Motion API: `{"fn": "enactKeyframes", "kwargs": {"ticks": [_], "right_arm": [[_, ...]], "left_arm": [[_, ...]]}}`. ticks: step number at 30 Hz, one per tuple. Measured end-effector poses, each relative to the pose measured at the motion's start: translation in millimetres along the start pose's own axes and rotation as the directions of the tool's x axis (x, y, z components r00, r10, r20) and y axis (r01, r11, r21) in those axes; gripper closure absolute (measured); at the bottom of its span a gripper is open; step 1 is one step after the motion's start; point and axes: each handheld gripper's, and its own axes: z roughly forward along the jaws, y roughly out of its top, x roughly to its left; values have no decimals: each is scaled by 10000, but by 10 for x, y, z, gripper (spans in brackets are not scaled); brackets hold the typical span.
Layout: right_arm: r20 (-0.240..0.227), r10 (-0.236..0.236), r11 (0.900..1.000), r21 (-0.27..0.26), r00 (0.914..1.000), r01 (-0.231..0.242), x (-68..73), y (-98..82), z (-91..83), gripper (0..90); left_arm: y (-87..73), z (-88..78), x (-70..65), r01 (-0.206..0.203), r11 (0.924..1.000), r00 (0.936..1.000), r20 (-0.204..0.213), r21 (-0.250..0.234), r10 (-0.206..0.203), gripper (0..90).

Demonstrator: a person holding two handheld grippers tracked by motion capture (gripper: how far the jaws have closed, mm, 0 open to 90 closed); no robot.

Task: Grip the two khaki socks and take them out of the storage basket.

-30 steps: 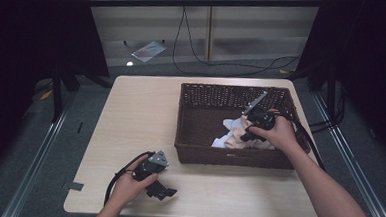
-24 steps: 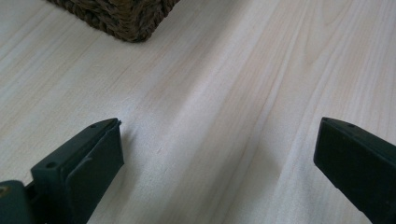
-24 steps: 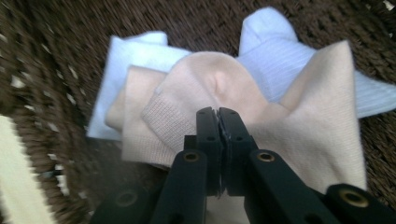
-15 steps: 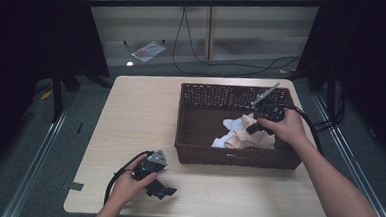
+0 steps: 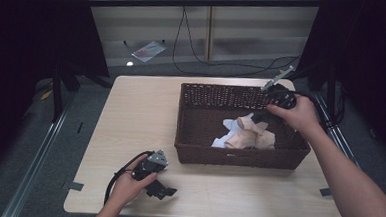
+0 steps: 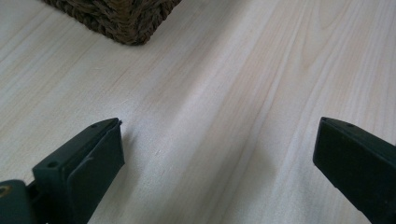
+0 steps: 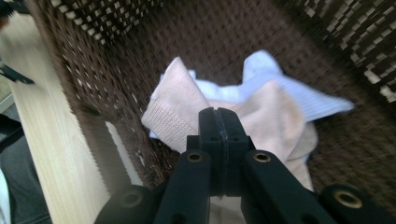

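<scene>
We see the right gripper held over the wicker basket, its jaws pressed together; whether they pinch the peach cloth beneath them we cannot tell. That cloth lies crumpled on the basket's floor, overlapping a pale blue cloth. In front of the basket, the left gripper rests on the desk, jaws wide apart and empty.
</scene>
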Motion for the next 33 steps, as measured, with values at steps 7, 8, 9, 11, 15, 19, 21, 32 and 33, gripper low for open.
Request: {"fn": "enactKeyframes", "kwargs": {"ticks": [7,8,9,11,15,19,21,32,33], "right_arm": [[-91,145,9996,-227,9999,-147,7,154,-292,900],[-125,173,9996,-239,9998,-176,16,170,-329,900],[-56,150,9996,-254,9999,-152,23,183,-361,900],[-102,58,9995,-311,9999,-61,48,204,-416,900],[-180,-56,9991,-419,9998,48,112,229,-512,900],[-404,-195,9980,-609,9990,170,159,244,-613,900],[-561,-242,9977,-647,9981,206,188,245,-655,900],[-1285,-929,9921,-963,9873,808,426,253,-783,900],[-1341,-977,9915,-982,9861,849,438,253,-789,900]], "left_arm": [[0,0,-4,55,10000,9999,134,-45,-55,16],[0,-1,-5,59,10000,9999,136,-43,-58,16],[-1,-1,-5,51,10000,9999,146,-49,-50,16],[-1,-1,-4,50,10000,9999,154,-61,-49,16],[4,-8,-9,51,10000,10000,81,12,-51,17],[6,-7,-11,10,10000,10000,97,-44,-9,17],[8,-11,-12,1,10000,10000,89,-40,-1,17],[13,-5,-22,25,10000,10000,73,5,-25,17],[13,-6,-23,17,10000,10000,60,32,-17,17]]}}
